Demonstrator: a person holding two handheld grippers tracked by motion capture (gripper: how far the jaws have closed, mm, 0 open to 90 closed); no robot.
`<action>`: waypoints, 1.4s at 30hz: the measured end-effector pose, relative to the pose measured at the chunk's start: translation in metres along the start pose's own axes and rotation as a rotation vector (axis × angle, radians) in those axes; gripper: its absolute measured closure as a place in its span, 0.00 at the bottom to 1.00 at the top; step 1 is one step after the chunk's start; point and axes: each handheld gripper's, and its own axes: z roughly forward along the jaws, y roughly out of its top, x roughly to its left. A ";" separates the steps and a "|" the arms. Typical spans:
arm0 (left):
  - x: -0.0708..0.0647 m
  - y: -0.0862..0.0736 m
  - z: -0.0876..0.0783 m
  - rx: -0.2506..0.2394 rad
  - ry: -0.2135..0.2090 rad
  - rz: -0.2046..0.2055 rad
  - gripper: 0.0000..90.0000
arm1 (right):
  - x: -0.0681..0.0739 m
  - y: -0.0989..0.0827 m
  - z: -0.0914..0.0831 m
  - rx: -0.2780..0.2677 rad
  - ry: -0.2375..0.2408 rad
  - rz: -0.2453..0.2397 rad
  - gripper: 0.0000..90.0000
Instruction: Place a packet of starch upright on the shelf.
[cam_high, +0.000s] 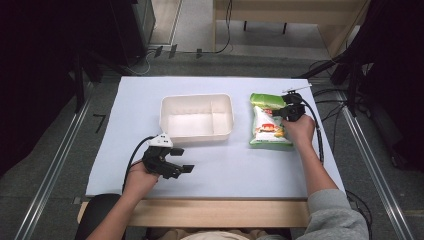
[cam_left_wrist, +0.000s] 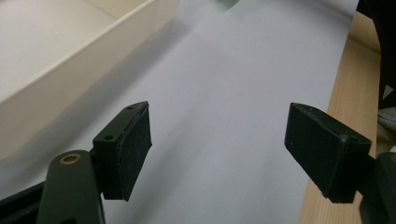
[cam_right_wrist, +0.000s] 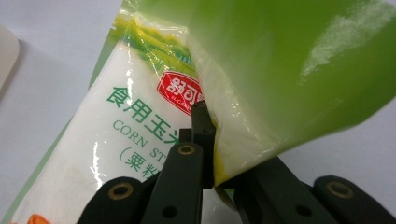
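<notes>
Your right gripper (cam_right_wrist: 212, 154) is clamped on a fold of the bag (cam_high: 269, 125), which lies right of the tray (cam_high: 196, 118). Lifted fast, the film may slip. Left gripper (cam_left_wrist: 219, 149) stands open, idle.

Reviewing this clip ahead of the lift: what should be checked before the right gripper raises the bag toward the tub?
1. right gripper shut on the corn starch bag: ok.
2. Grip at the folded green top edge, not the body: ok, though thin.
3. Bag sealed: cannot tell.
4. white tub empty, ready to receive: ok.
5. left gripper open, resting clear of the tub: ok.
6. Table between bag and tub free: ok.
</notes>
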 end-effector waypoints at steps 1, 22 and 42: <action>0.000 0.000 0.000 -0.003 0.001 -0.003 0.26 | -0.001 0.001 -0.002 -0.001 0.002 0.004 1.00; 0.000 0.000 -0.001 -0.016 -0.005 -0.001 0.26 | 0.020 0.008 -0.074 -0.123 0.115 -0.059 1.00; 0.000 0.001 -0.001 -0.019 -0.006 -0.002 0.26 | 0.059 0.017 -0.139 -0.235 0.167 -0.172 1.00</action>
